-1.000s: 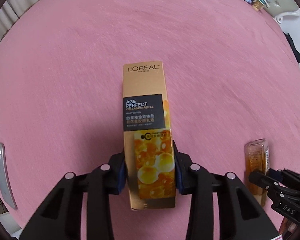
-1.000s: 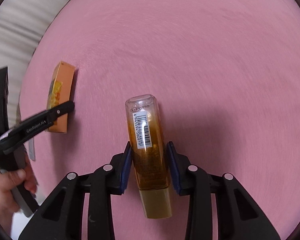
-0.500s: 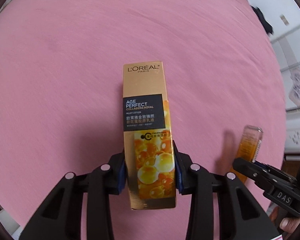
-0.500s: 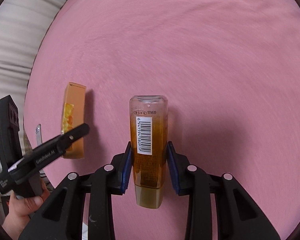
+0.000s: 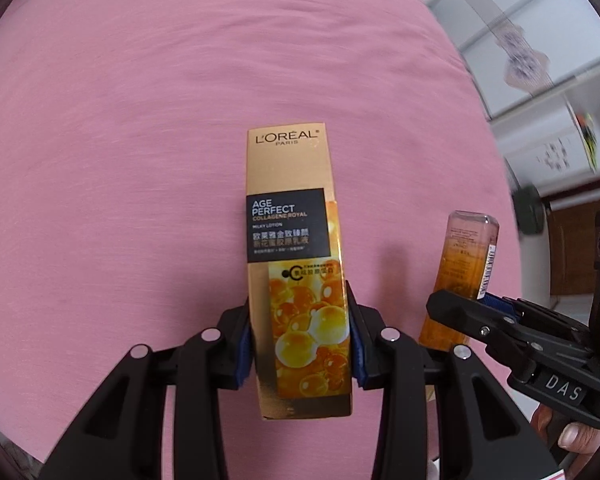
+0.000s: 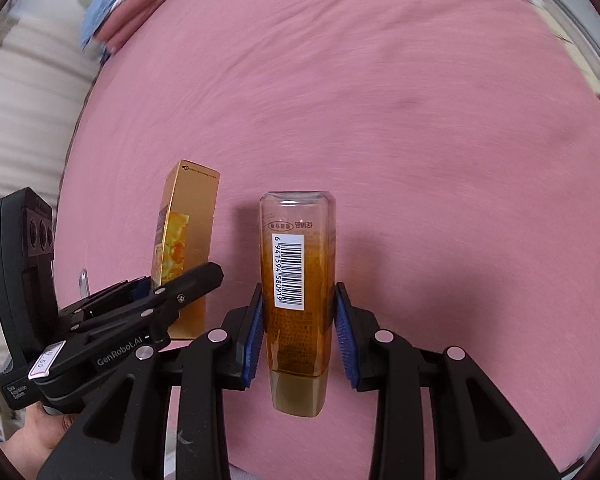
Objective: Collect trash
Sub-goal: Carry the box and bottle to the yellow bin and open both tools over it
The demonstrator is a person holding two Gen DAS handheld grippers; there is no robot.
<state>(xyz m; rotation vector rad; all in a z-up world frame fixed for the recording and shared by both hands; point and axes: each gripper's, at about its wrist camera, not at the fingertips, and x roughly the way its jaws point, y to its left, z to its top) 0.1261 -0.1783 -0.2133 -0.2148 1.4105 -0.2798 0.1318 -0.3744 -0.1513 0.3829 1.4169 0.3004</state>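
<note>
Only the left wrist view showed the printed L'Oréal front of the gold carton (image 5: 296, 264); only the right wrist view showed the barcode on the amber bottle (image 6: 298, 292). The left gripper (image 5: 300, 344) was clamped on the carton's lower half, the carton pointing toward twelve o'clock over the pink cloth (image 5: 140, 140). The right gripper (image 6: 298, 328) squeezed the bottle likewise, with the carton at its nine o'clock.

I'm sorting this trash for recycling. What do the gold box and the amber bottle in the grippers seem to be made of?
The gold box looks like thin cardboard with a glossy metallic print: sharp folded edges, flat printed panels, a sheen. The amber bottle is clear and see-through, probably plastic, though glass can't be ruled out; it carries a white paper-like barcode sticker, and its cap looks like translucent plastic.
</note>
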